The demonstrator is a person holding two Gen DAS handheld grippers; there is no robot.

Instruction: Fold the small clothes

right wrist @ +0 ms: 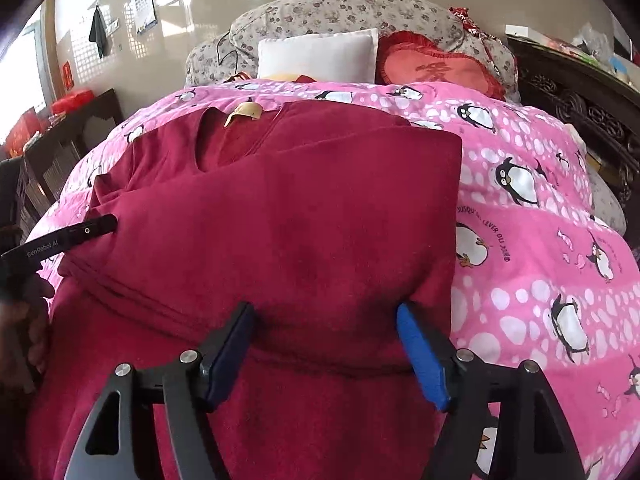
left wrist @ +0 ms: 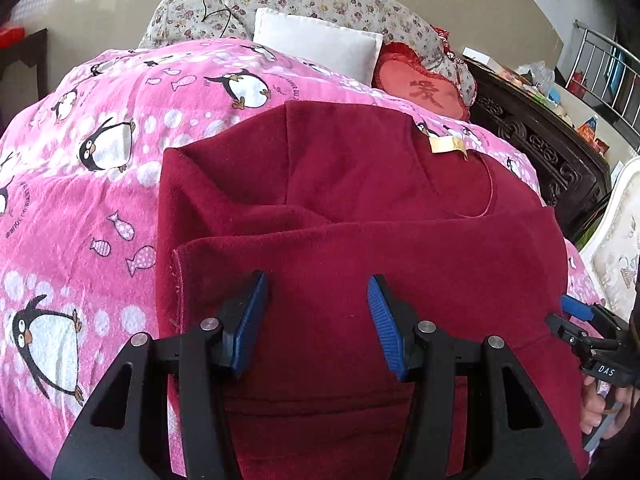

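Hovering: left gripper spread | right gripper spread | red garment beneath both

Garment: red top, partly folded, on pink blanket.
Right gripper: six o'clock, jaws apart over top.
Left gripper: nine o'clock.

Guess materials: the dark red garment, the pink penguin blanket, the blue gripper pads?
Dark red garment: soft knit, likely fleecy cotton; matte, fuzzy nap, stitched hem. Pink penguin blanket: plush fleece or terry, probably synthetic; pile looks tufted, print slightly blurred. Blue pads on the left gripper: ribbed rubber or soft plastic; fine grooves, dull sheen.
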